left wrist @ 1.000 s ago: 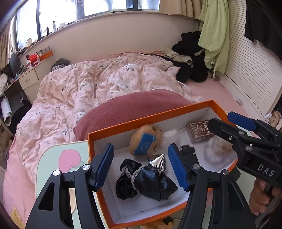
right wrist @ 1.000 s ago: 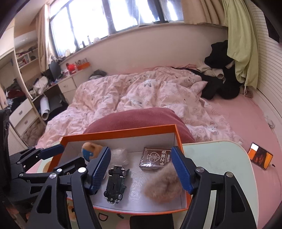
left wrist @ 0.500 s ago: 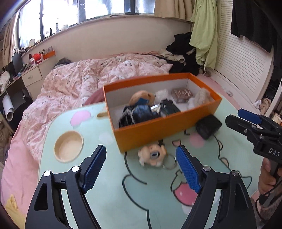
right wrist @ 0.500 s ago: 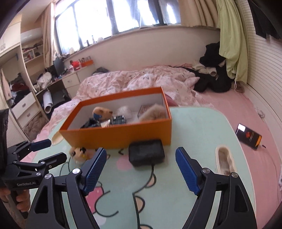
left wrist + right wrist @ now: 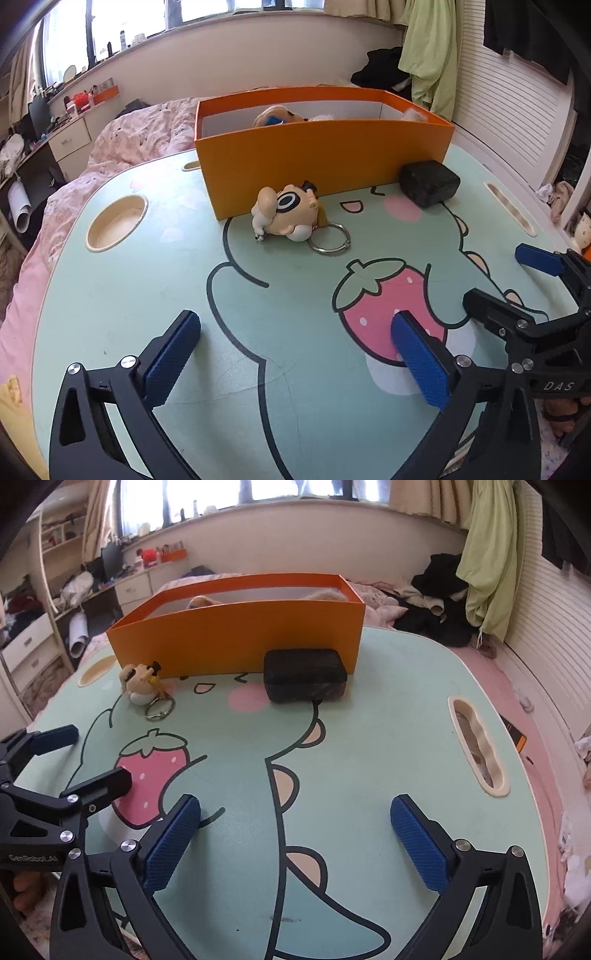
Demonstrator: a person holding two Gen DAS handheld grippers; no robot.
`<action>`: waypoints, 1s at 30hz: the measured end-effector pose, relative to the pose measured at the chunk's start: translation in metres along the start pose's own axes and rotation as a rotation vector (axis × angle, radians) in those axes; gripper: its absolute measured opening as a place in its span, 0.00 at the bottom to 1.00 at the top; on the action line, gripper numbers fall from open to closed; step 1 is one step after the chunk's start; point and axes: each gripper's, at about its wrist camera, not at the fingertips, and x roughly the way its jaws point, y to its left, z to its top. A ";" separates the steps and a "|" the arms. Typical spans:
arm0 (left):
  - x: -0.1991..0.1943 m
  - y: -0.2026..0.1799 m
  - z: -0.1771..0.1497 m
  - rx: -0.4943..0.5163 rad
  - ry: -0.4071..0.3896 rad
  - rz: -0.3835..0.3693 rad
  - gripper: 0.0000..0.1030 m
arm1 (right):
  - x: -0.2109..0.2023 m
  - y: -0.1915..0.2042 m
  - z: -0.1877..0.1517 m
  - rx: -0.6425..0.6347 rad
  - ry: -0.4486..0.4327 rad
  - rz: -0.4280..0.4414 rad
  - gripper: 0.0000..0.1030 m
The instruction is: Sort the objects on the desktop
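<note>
Mint-green and smooth, the worktop [image 5: 122, 302] fills most of both views, printed with a dinosaur cartoon and a pink strawberry, its rounded edge curving down the left of the left view beside the pink bed [image 5: 136, 136]. My left hand-held gripper [image 5: 295, 350] sits at the bottom of its frame, blue ribbed pads spread wide apart with nothing between them. My right hand-held gripper [image 5: 295, 834] is likewise spread and empty, low in its own frame; it also shows at the right edge of the left view.

Between the pads and the things ahead lies a broad stretch of bare worktop. At upper centre stands the box [image 5: 295, 162], orange cardboard with straight walls, a plush [image 5: 275, 114] poking above its rim. Just in front of its near wall lies the keychain [image 5: 288, 216], a glossy big-headed figure on a metal ring, touching or almost touching the cardboard. Right of it, against the wall's right end, sits the case [image 5: 304, 674], black, matte, rounded-rectangular. A round cup recess [image 5: 116, 221] sinks into the worktop at left, a long slot [image 5: 476, 746] at right.
</note>
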 end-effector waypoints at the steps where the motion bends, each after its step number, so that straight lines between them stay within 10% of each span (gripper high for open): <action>1: 0.000 0.001 0.000 -0.001 -0.001 0.000 1.00 | 0.000 -0.001 -0.001 0.000 -0.001 0.001 1.00; 30: 0.000 0.001 -0.003 -0.004 -0.005 0.004 1.00 | 0.000 -0.001 -0.002 -0.008 -0.012 0.005 1.00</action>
